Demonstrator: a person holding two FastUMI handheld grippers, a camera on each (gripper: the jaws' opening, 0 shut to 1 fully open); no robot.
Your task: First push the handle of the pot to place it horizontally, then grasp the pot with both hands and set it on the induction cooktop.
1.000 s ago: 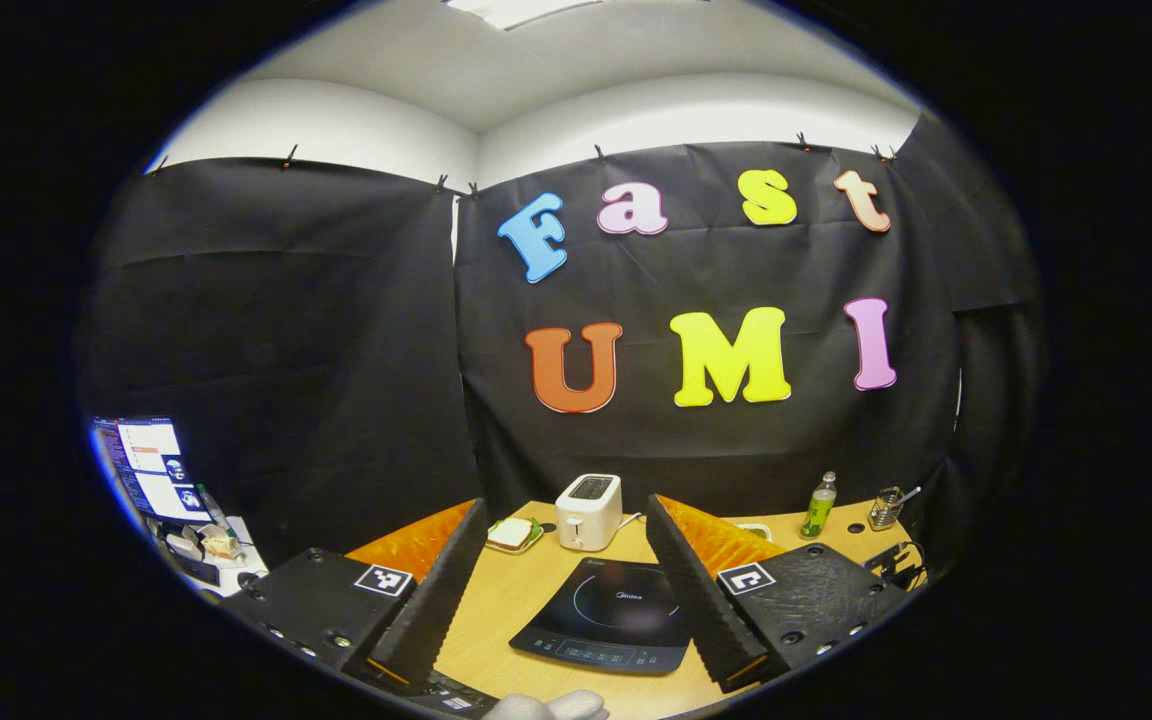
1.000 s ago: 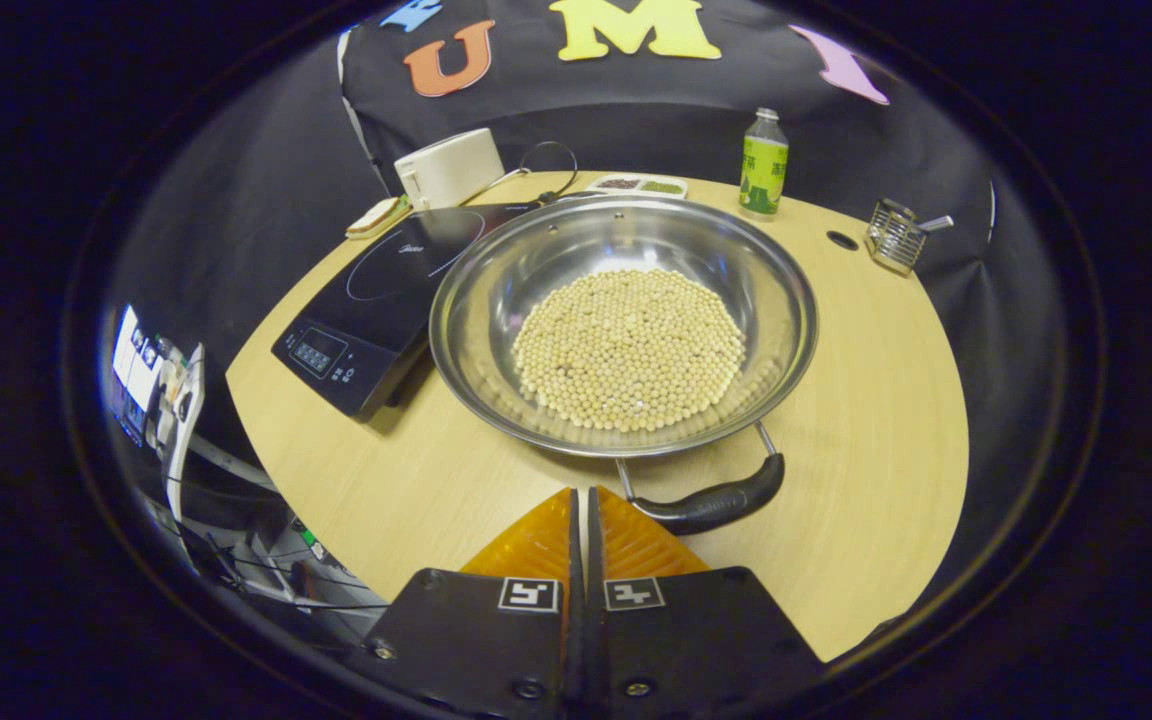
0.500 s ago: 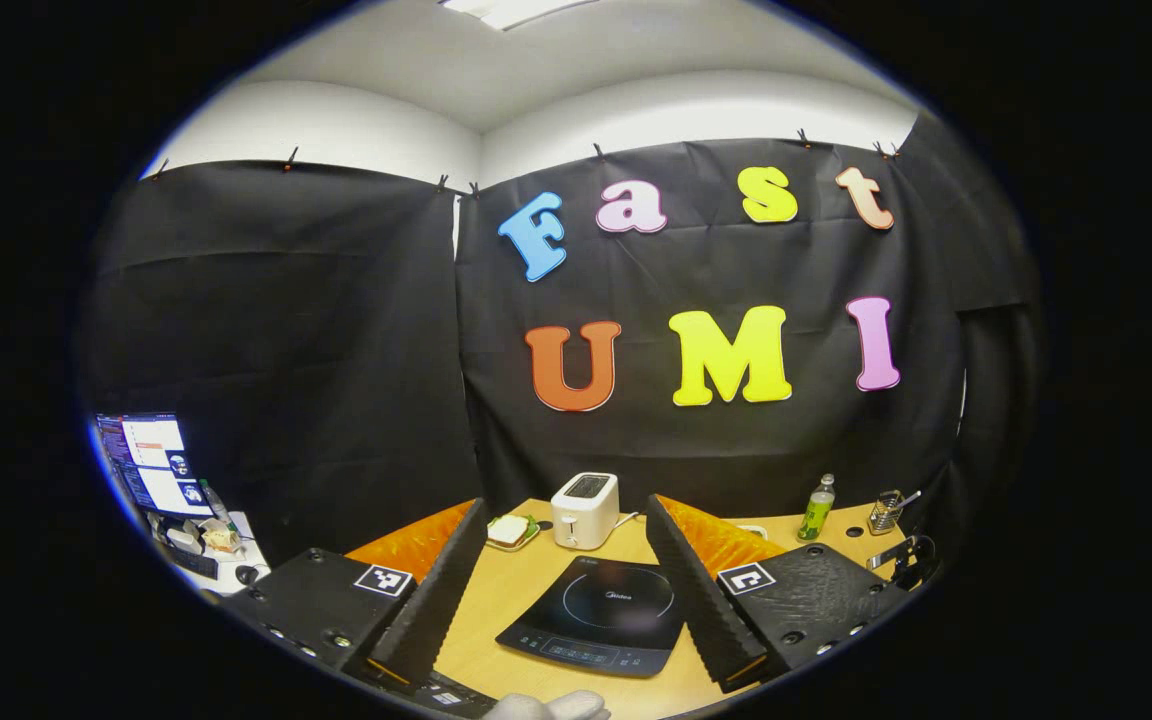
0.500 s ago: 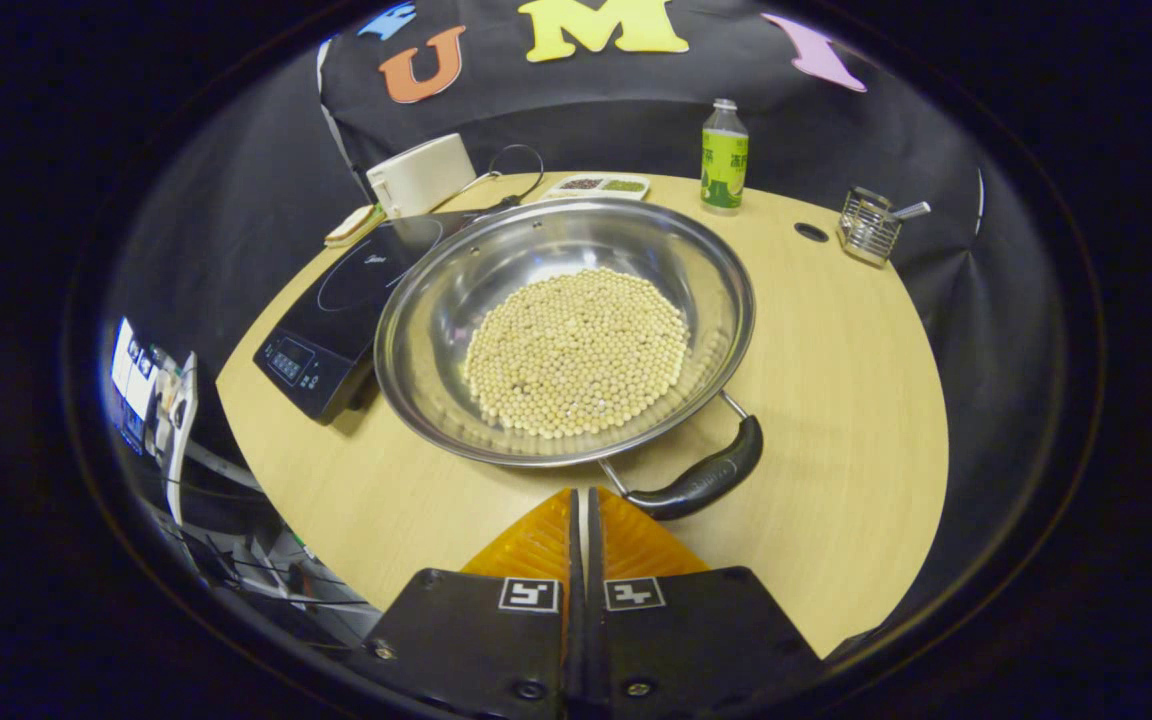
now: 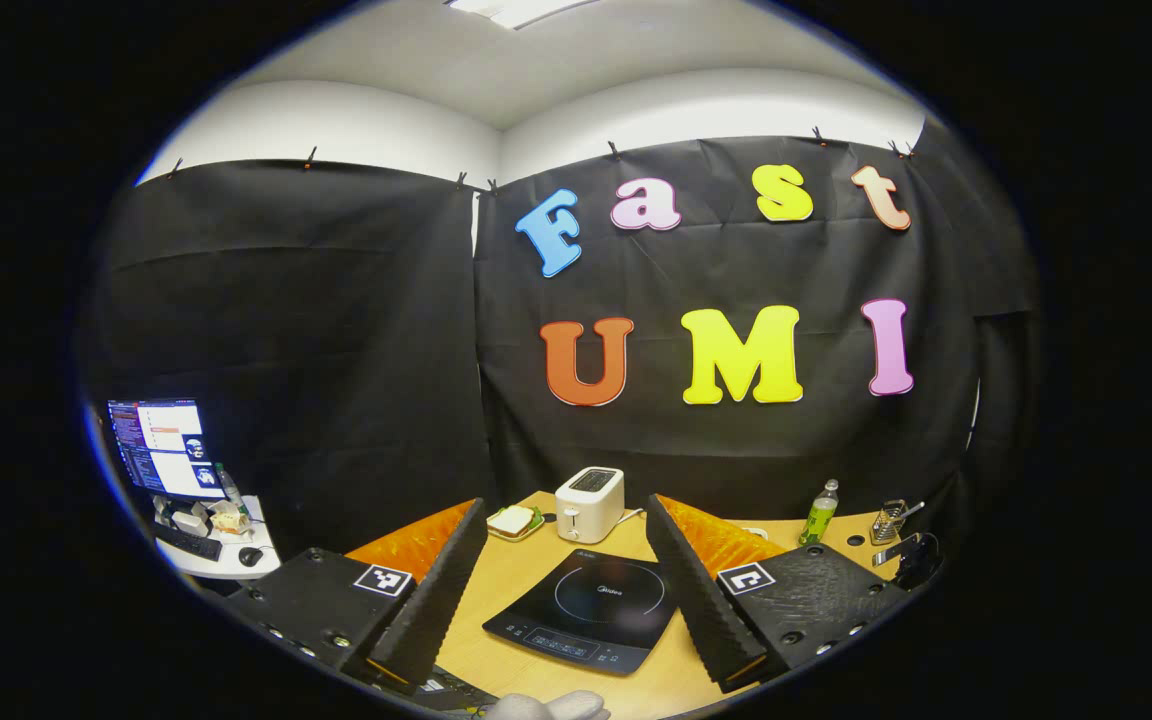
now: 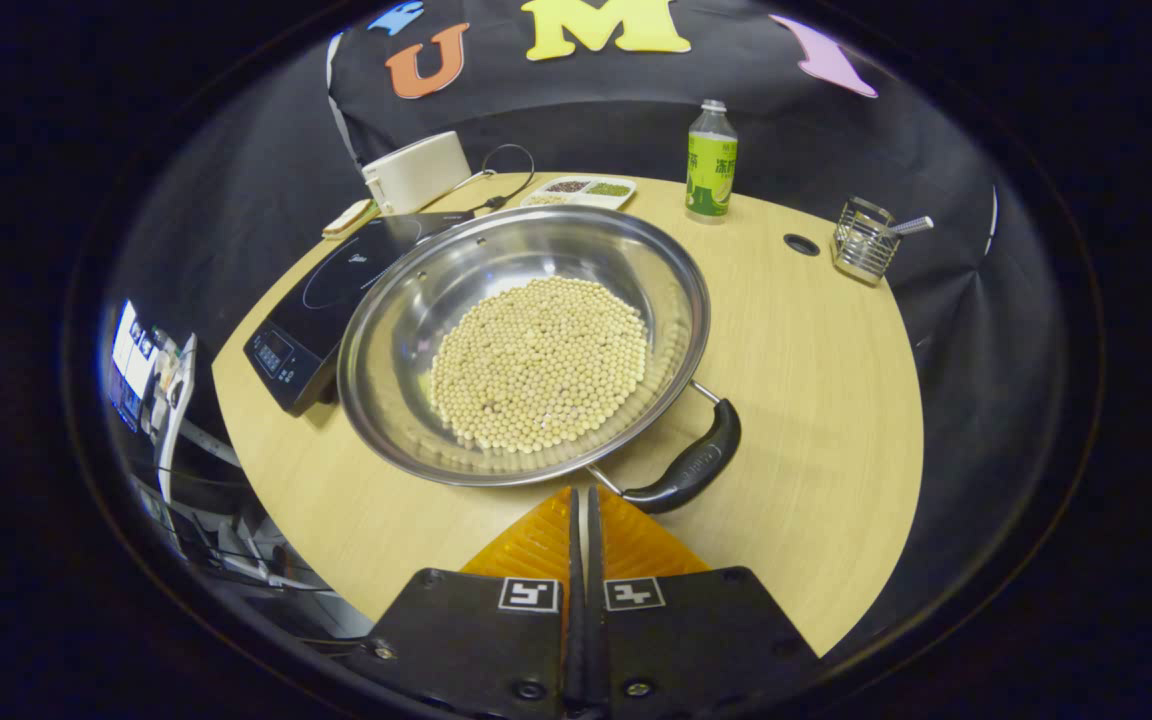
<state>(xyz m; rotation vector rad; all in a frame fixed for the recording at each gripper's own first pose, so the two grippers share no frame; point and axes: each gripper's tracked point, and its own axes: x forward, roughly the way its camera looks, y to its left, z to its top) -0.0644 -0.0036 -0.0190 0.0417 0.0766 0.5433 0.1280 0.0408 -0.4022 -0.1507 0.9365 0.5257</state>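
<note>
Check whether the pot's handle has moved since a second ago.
Yes. The handle has swung counterclockwise around the pot, toward the table's right edge, away from the shut right tool.

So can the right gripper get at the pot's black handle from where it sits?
Probably yes: the right gripper, fingers closed together, sits just short of the handle, with only bare table between them and nothing in the way.

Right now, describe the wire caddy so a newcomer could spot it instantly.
On the wooden table, look past the big steel pot of beans toward the far right edge. Right of the green bottle stands the wire caddy, the one see-through metal basket, a utensil handle sticking out.
</note>
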